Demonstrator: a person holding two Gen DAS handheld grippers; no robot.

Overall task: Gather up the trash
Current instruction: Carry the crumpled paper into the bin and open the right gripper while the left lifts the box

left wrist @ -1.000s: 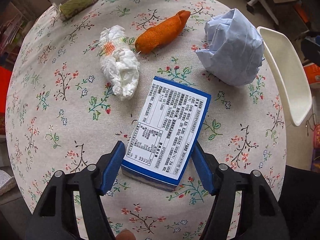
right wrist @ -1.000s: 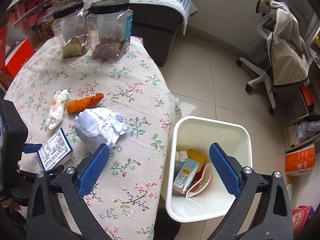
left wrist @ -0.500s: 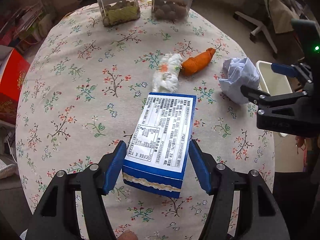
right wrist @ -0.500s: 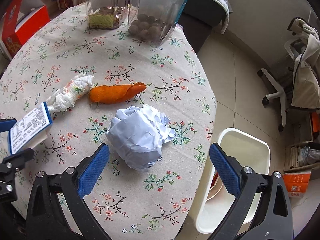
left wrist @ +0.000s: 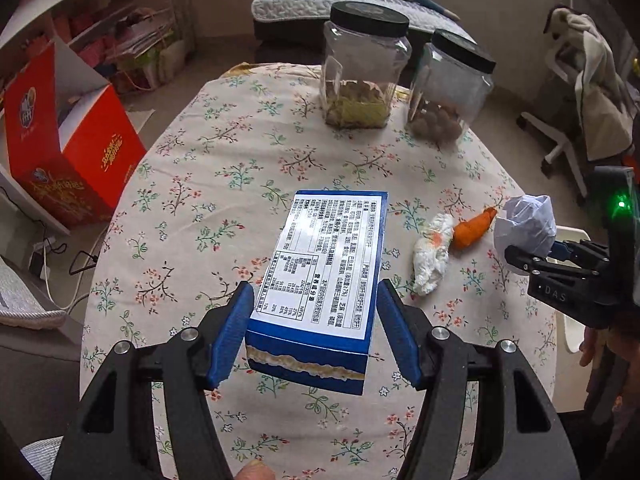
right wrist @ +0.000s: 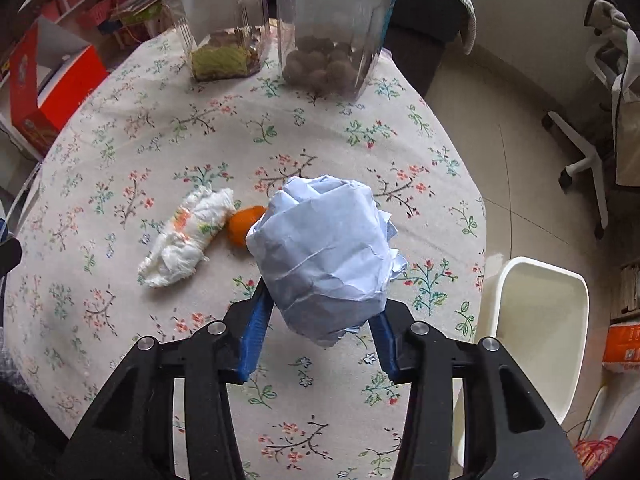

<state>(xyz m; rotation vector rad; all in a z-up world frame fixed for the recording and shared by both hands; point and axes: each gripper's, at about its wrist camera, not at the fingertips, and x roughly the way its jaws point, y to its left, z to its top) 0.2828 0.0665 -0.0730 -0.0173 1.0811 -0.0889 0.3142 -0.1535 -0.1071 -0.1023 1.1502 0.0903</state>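
Left gripper (left wrist: 316, 334) jaws clamp blue-and-white cardboard box (left wrist: 320, 280), now lifted off desk | right gripper (right wrist: 320, 334) jaws newly closed on crumpled pale-blue paper ball (right wrist: 324, 256) | white plastic bin (right wrist: 536, 320) next.

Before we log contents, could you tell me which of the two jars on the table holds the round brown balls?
The right jar, nearer the bin. The left jar holds a yellow-green layer with pale pieces instead.
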